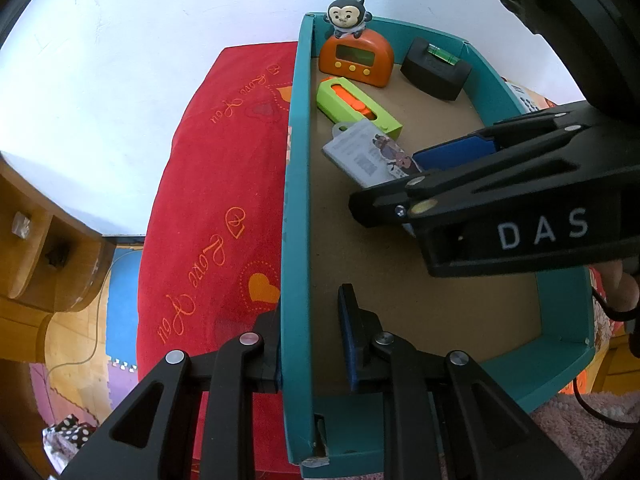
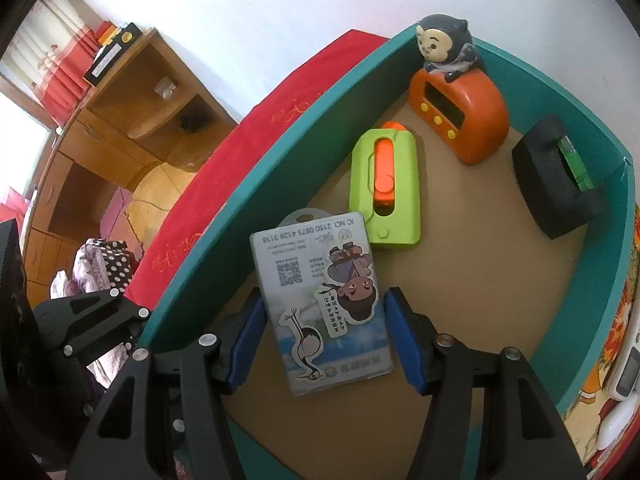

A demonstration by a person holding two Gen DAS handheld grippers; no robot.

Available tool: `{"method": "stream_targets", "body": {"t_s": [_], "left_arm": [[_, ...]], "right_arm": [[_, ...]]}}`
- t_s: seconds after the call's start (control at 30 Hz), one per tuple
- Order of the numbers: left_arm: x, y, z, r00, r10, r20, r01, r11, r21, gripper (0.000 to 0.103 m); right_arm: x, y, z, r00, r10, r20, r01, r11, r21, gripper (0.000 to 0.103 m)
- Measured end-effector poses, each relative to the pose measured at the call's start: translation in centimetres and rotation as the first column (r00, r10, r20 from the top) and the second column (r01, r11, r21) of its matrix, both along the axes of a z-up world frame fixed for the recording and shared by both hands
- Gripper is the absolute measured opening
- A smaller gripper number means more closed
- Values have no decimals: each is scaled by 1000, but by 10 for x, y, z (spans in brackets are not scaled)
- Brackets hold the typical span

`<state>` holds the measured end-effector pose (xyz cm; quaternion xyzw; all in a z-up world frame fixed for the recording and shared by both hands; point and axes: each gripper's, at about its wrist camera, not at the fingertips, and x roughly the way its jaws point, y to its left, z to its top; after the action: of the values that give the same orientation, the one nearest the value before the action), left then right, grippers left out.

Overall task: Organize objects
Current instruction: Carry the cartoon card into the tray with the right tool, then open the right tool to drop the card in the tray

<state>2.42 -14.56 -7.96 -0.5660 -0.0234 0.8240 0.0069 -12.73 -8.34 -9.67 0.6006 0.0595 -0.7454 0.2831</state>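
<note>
A teal cardboard box [image 1: 296, 216] with a brown floor holds an orange timer with a monkey figure [image 1: 356, 58], a green and orange utility knife [image 1: 356, 106], a black level block [image 1: 436, 70] and a card holder [image 1: 368, 156]. My left gripper [image 1: 310, 348] straddles the box's left wall, one finger on each side. My right gripper [image 2: 324, 340] is open over the box floor, its blue pads either side of the card holder [image 2: 324, 304], which lies flat. The knife [image 2: 386, 188], timer [image 2: 460, 116] and block [image 2: 556, 184] lie beyond it.
The box [image 2: 248, 208] sits on a red embroidered cloth [image 1: 208, 216]. A wooden shelf unit [image 2: 132, 120] stands at the left by the white wall. Foam floor mats [image 1: 120, 300] lie below. A pink towel [image 1: 580, 432] is at the lower right.
</note>
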Motion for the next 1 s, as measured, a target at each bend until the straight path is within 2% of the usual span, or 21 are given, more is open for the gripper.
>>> {"method": "stream_targets", "body": {"t_s": [0.6, 1.0], "left_arm": [[2, 0, 0, 1000, -1, -1, 1, 1000, -1, 21], [2, 0, 0, 1000, -3, -1, 3, 1000, 0, 21]], "right_arm": [[4, -4, -1, 1000, 13, -1, -13, 1000, 28, 61], [11, 10, 15, 1000, -8, -6, 8, 1000, -28, 62]]}}
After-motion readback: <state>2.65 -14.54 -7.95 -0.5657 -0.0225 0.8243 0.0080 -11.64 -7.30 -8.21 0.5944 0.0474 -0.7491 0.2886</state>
